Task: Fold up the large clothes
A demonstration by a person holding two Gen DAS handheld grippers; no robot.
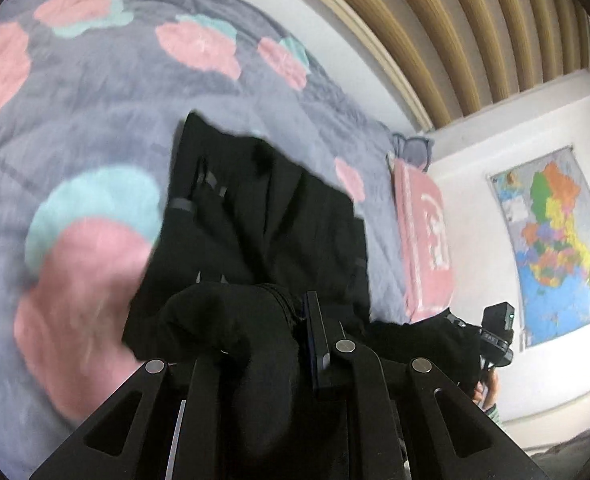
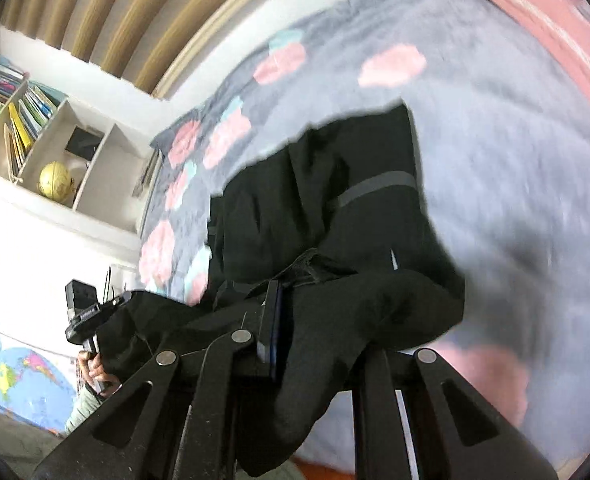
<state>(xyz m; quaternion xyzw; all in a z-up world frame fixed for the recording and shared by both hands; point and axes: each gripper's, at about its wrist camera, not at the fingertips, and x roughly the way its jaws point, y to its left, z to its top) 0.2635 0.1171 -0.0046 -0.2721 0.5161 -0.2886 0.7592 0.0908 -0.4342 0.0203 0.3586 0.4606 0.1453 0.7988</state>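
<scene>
One black garment (image 1: 263, 216), soft matte knit w/ thin grey tape strips across it, hangs bunched and creased above the bedspread (image 1: 107, 112); its lower part drapes toward the bed, though whether it touches is unclear thru the motion blur. The left gripper (image 1: 279, 340) has a thick fold of the cloth clamped between its fingers: one finger (image 1: 315, 340), flat, dark blue-black, shows on the right of the bunch, the other is buried under fabric. The right gripper (image 2: 319, 320) likewise pinches a wad of the same garment (image 2: 335, 200); one flat dark finger (image 2: 271, 320) is visible at left of the wad, the other covered. Each gripper shows up small in the other's view, held by a hand, w/ cloth stretched between them.

Bedspread is fuzzy grey fleece, quilted-looking, w/ rounded pink and teal blotches. One pink pillow (image 1: 427, 240) w/ white writing lies at the bed's end; the writing is unreadable. Wall behind the bed has vertical tan wood slats (image 1: 475, 20).

One colourful wall map (image 1: 559, 240), glossy, text too small to read. In the right wrist view: white cubby shelf (image 2: 55, 152) w/ rows of books (image 2: 19, 108), one gold globe (image 2: 55, 182), one dark boxy item in a cubby. A second map hangs low on the wall there.
</scene>
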